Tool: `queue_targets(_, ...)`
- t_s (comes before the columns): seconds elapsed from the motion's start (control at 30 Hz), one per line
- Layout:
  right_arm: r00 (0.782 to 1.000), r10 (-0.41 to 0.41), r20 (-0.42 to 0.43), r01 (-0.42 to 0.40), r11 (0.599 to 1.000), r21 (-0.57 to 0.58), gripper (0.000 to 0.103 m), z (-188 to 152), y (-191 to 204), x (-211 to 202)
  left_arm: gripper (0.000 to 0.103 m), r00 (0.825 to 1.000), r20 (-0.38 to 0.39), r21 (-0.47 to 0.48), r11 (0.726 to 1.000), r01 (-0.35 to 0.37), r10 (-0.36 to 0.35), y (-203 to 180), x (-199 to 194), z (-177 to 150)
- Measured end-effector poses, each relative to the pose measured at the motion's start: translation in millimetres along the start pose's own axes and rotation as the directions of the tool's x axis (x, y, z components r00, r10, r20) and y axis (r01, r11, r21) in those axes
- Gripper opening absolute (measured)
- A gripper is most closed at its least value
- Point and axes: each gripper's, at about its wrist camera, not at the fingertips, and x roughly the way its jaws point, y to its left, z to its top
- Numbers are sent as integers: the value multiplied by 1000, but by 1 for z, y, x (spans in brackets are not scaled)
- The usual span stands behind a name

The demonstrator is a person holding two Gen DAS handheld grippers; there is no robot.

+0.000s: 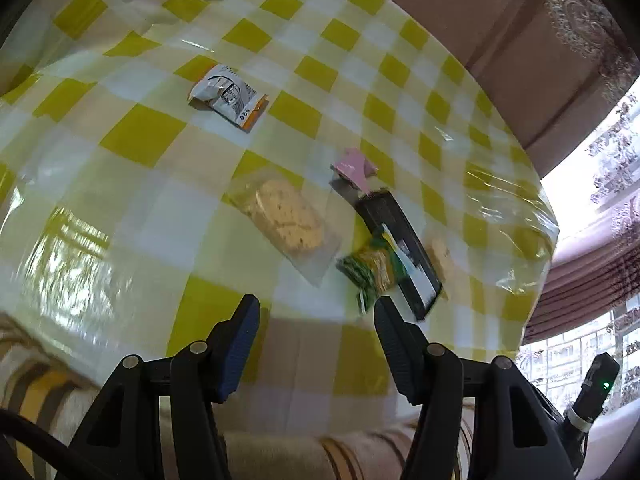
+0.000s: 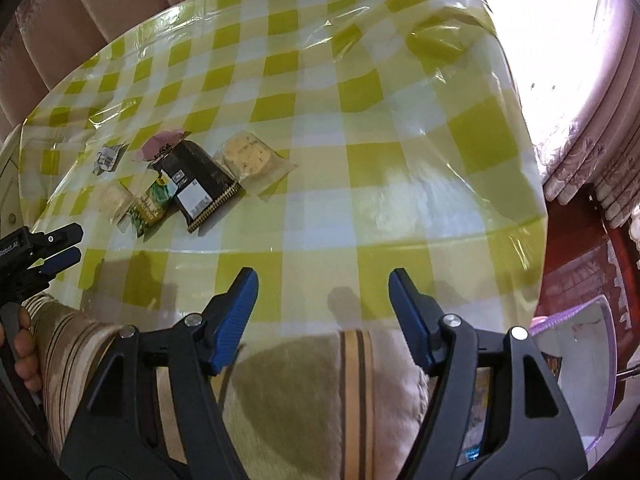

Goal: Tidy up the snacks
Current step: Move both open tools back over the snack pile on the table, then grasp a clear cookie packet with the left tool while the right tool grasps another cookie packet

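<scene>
We see one round table (image 1: 140, 140) under a yellow-and-white checked cloth with clear plastic film, ahead of both grippers. Six snack packets lie on it, none held. Largest is one black rectangular packet (image 1: 396, 236), its long axis running from the left gripper (image 1: 316, 312) obliquely away. One clear-wrapped pale biscuit (image 1: 286, 220) lies just left of it, roughly parallel. One green-and-yellow packet (image 1: 372, 268) touches the black packet's near end. One white foil sachet (image 1: 228, 94) lies well apart, farthest from the left gripper. One pink wrapper (image 1: 354, 168) sits at the black packet's far end. A second pale biscuit (image 2: 116, 196) is blurred. The left gripper stands moderately open, empty; the right gripper (image 2: 324, 284) stands wider, empty.
</scene>
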Motion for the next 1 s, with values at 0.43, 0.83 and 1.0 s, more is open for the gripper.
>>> queue_targets(0.43,1000,13,-2,-13,1000,-24,73,24,13,22,60,996,-38,40,996,-84,86,-9,46,39)
queue_targets(0.83,1000,3,5,-3,998,-61,74,51,29,44,59,963,33,239,933,-267,267,-41,73,58)
queue_targets(1.0,1000,-10,1,10,993,-119,76,64,45,58,44,925,83,338,862,-377,372,-50,82,59)
